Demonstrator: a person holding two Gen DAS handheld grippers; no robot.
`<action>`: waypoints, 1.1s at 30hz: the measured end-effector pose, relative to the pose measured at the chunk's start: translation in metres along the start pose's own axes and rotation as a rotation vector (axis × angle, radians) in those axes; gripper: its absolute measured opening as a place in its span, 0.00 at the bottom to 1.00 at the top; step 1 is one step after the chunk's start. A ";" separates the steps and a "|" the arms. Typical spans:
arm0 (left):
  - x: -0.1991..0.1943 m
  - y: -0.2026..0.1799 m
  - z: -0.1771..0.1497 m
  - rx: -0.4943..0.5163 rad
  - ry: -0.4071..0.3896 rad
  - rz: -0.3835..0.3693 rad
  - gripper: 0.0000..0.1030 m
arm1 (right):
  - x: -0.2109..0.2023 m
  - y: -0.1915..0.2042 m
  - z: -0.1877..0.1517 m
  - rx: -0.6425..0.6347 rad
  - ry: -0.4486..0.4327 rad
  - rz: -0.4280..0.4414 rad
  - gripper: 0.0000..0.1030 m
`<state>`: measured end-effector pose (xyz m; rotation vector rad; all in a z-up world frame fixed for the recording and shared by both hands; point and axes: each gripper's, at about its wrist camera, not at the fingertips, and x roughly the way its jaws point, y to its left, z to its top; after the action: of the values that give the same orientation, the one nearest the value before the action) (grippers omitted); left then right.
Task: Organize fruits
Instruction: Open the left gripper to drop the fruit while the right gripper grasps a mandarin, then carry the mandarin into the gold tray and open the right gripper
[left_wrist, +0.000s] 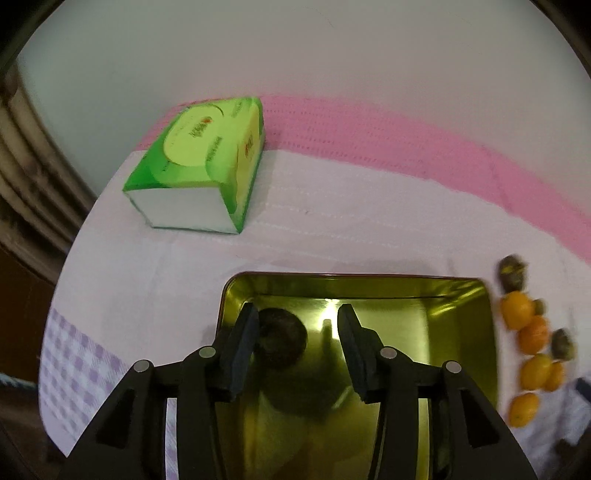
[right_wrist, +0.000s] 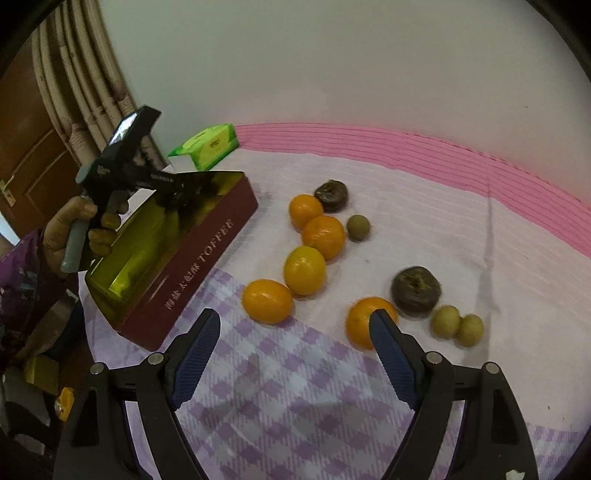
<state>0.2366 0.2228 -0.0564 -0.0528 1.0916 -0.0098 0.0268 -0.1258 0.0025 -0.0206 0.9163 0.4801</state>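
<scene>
My left gripper (left_wrist: 298, 312) hangs open over a red tin (left_wrist: 461, 332) with a gold inside. A dark brown fruit (left_wrist: 282, 338) lies on the tin's floor right by the left finger, with a wide gap to the other finger. In the right wrist view the tin (right_wrist: 199, 251), lettered TOFFEE, stands left of a loose group: several oranges (right_wrist: 304, 269), two dark brown fruits (right_wrist: 416, 290) and three small green fruits (right_wrist: 445, 321). My right gripper (right_wrist: 295, 319) stands open above the checked cloth, nothing between its fingers. One orange (right_wrist: 360, 323) lies just behind its right fingertip.
A green tissue pack (left_wrist: 199, 158) lies beyond the tin near the pink band (right_wrist: 406, 147) along the wall. A person's hand (right_wrist: 74, 229) holds the other gripper over the tin. Curtain and a wooden door stand at far left. The cloth's edge drops off at left.
</scene>
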 end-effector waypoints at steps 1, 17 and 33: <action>-0.008 0.000 -0.002 -0.003 -0.014 -0.004 0.45 | 0.002 0.003 0.001 -0.010 0.000 0.005 0.79; -0.136 -0.051 -0.126 0.005 -0.104 0.111 0.46 | 0.050 0.016 0.013 0.077 0.103 0.028 0.57; -0.170 -0.042 -0.182 -0.188 -0.208 0.190 0.66 | 0.026 0.057 0.025 -0.001 0.031 0.122 0.37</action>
<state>-0.0023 0.1794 0.0126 -0.1164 0.8830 0.2643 0.0358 -0.0593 0.0079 0.0275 0.9514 0.5952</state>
